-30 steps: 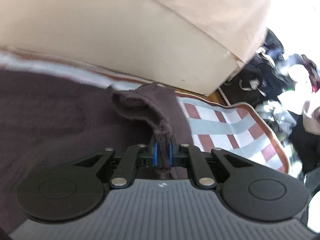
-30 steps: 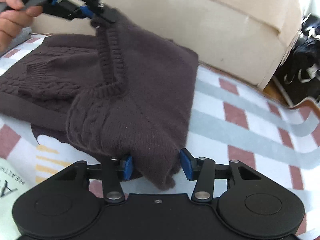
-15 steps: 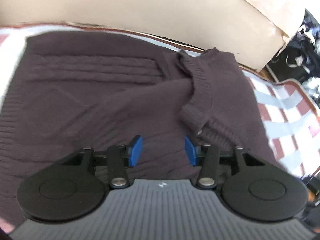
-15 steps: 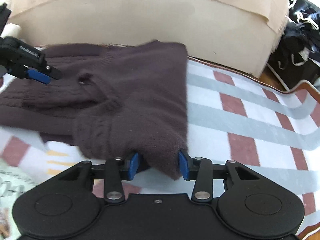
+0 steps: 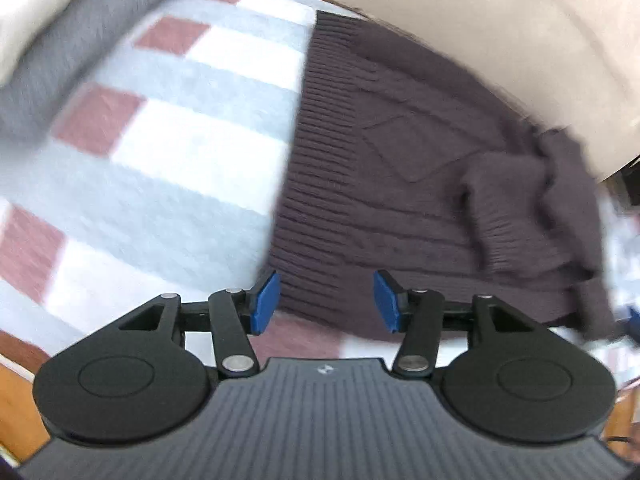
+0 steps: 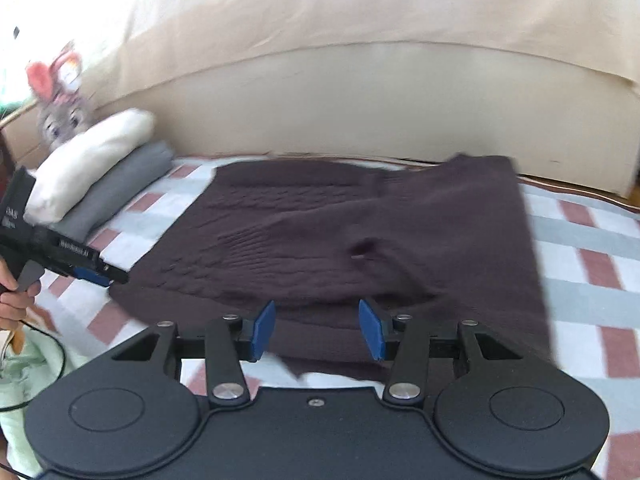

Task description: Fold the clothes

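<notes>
**Two hand-held grippers released, sweater half-folded**

We see the dark knit sweater [image 6: 360,232] lying on the checked blanket [image 6: 580,240] beside the bed, sleeves folded in. We judge the next move calls for regrasping the ribbed hem. Left hand-held gripper [image 5: 326,300] and right hand-held gripper [image 6: 316,330] have just been opening; both stand apart, gripping nothing, sweater edge beneath.
</notes>
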`<state>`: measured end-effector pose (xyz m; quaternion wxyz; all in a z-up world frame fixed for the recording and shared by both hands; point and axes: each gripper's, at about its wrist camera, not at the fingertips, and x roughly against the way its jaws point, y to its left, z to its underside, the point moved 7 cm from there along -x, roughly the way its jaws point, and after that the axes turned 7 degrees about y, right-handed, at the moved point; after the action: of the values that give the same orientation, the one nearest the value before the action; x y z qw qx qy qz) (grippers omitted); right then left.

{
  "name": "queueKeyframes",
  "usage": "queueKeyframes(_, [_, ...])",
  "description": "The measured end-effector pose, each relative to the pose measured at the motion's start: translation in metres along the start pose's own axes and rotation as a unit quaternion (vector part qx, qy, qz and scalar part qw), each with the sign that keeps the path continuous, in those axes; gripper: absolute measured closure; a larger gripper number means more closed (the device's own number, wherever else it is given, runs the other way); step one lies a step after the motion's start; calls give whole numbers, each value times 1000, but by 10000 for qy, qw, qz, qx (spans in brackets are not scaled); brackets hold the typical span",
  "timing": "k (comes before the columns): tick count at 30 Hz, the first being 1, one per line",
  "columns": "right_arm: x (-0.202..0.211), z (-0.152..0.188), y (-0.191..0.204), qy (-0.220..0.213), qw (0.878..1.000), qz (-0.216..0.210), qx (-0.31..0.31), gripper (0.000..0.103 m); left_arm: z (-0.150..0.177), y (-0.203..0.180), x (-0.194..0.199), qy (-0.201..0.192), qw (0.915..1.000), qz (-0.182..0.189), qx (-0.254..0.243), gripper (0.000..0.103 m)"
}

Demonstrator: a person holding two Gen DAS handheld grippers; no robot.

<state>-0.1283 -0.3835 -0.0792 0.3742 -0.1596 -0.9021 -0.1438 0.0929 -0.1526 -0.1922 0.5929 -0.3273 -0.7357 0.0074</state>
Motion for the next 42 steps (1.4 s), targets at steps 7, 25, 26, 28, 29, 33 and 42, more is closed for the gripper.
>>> queueKeyframes(7, [-27,-6,85,342,9943,-94,1009,49,5,18,-2,98,9993,-69,357,48])
queueKeyframes(25, [-57,9,133,761,9828,-44,1682,48,8,9,-22,-12,9989,-427,171,36])
queueKeyframes(26, [-57,10,134,765,9825,-39,1696,48,7,11,-22,-56,9989,-396,229,36])
queueKeyframes(28, [-59,10,135,772,9823,-52,1704,48,4,13,-23,-159,9987,-382,308,34])
queueKeyframes(29, [-60,9,136,772,9823,-68,1703,48,2,14,-24,-225,9985,-384,320,32])
queueKeyframes(33, [-70,0,145,739,9768,-171,2000,48,-7,11,-31,-517,9979,-331,228,30])
queueKeyframes(42, [-75,-22,168,361,9727,-939,2091,46,-18,-2,6,-1157,9911,664,18,95])
